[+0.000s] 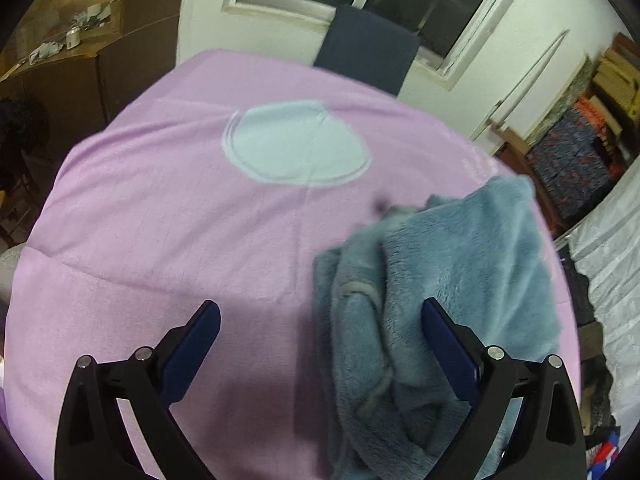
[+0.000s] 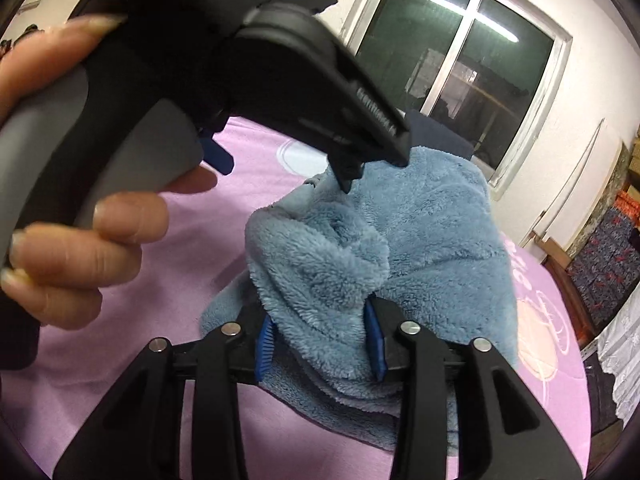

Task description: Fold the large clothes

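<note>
1. Position: the blue-grey fleece garment [image 1: 448, 280] lies bunched on the pink cloth-covered tabletop [image 1: 168, 216], right of my left tongs [image 1: 320, 320].
2. Left tongs: spread wide, holding nothing.
3. Right tongs [image 2: 320, 332]: clenched on a fleece fold, so I judge them nearer.

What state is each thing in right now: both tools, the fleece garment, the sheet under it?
Left tool: open, holding nothing.
Right tool: shut on the blue fleece garment.
Blue fleece garment: bunched, partly folded, one fold lifted.
Pink sheet: spread flat beneath.
Window: closed, dark outside.
</note>
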Available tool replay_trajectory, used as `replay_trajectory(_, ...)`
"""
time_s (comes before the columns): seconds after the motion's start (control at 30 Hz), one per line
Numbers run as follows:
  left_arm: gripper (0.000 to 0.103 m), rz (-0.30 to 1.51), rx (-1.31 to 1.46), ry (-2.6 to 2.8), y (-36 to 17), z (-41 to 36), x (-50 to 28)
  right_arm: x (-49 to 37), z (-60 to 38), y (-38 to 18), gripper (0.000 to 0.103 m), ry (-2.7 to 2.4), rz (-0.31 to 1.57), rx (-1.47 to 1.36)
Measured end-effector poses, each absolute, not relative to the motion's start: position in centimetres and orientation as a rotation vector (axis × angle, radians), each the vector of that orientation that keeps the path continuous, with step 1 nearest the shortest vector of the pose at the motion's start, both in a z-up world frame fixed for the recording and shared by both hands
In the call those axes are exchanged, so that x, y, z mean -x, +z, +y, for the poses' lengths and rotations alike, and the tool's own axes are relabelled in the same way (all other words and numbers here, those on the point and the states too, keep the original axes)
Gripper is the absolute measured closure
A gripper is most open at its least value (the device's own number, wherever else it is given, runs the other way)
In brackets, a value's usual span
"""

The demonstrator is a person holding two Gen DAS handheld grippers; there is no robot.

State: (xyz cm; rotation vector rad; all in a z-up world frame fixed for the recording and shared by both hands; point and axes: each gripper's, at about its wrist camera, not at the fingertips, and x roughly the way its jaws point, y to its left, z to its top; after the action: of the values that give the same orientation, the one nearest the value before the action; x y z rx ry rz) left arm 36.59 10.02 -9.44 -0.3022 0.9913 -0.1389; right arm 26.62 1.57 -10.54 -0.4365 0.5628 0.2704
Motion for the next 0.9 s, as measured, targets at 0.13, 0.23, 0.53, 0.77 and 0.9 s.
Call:
replay_trajectory(0.13,0.003,1.028,0.343,-0.166,-10.7,10.1,-37.1,-26.3,0.9,-10.2,0.044,0.311,0.578,0.430)
replay_trajectory(0.23,0.003,1.012,0.299,-0.145,-10.2,9.9,-36.8,-25.5,-0.1,-8.8,0.043,0.353,0.562,0.391)
replay_trajectory(0.53,0.003,0.891,0.229,-0.010,-7.1,10.1,-34.8,-25.3,-9.2,-2.9,0.041,0.371,0.489,0.105)
replay_trajectory(0.77,0.004,0.708,0.345,-0.121,-3.4,10.0,-32.3,-33.2,-14.5,-1.8,0.067,0.234,0.574,-0.081)
replay_trajectory(0.9,0.004,0.715,0.254,-0.206,-3.4,6.4,-32.4,-38.3,-15.0,-4.3,0.077,0.230,0.740,-0.218)
